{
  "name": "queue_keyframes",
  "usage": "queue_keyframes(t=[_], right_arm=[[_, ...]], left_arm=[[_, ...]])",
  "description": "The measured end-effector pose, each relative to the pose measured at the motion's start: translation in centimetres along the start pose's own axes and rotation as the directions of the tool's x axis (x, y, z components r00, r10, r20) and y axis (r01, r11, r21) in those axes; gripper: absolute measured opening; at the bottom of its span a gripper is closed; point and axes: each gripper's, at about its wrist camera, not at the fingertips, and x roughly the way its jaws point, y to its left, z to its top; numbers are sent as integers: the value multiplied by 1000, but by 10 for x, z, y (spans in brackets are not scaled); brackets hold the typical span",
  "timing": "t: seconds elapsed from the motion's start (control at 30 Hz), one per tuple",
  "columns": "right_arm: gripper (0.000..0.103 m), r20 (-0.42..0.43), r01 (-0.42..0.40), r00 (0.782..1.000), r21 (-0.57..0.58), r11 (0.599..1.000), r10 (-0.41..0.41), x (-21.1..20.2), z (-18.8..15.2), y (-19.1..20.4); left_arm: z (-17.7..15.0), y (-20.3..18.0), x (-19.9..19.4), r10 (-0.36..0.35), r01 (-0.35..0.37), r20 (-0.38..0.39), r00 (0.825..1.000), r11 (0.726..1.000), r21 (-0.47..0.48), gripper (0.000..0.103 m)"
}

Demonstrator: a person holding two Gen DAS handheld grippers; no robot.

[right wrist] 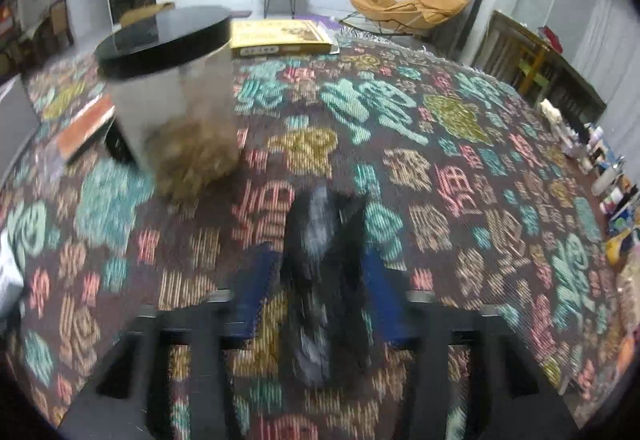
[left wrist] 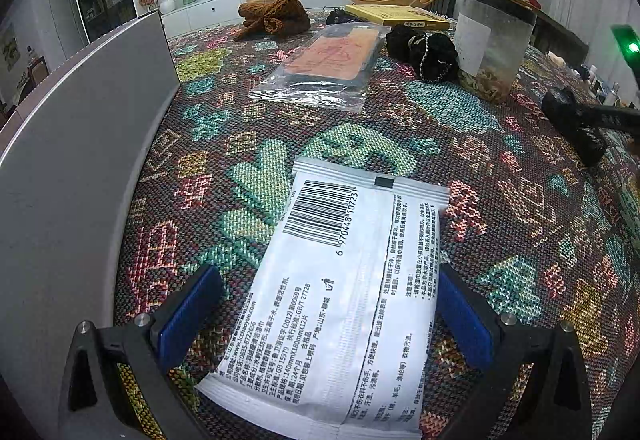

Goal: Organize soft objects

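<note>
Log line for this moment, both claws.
left claw: open, straddles wipes packet | right claw: open, black bundle between jaws

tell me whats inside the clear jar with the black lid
The jar holds a low heap of tan, shredded-looking bits at the bottom; the rest looks empty. Its walls are cloudy, and a white label covers one side, so exactly what the bits are cannot be told.

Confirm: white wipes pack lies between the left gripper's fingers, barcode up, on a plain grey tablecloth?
Not quite. The wipes pack does lie barcode up between the left gripper fingers, but the tablecloth is dark with a woven multicolour pattern, not plain grey. The left wrist view shows it.
</note>
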Motion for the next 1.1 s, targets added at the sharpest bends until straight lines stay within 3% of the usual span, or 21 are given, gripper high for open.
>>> queue_keyframes(t=[0.13,0.27,0.4,0.57,0.7,1.1], right_arm=[[81,53,2,999,100,995,-8,-15,-2,-4],[83,121,18,992,180,983,-41,-52,-27,-3],[83,89,42,994,244,969,-66,-56,-66,-5],[84,-24,63,998,253,965,-59,-32,-102,-5],[92,-14,51,999,258,965,-49,-31,-104,-8],[94,-13,40,999,269,962,-38,-29,-103,-13]], left_arm=[[0,0,0,0,0,0,1000,1000,0,103],[0,-1,0,0,0,0,1000,1000,0,103],[0,0,0,0,0,1,1000,1000,0,103],[0,0,0,1,-1,1,1000,1000,0,103],[0,0,0,1,-1,0,1000,1000,0,103],[0,0,0,1,-1,1,1000,1000,-1,103]])
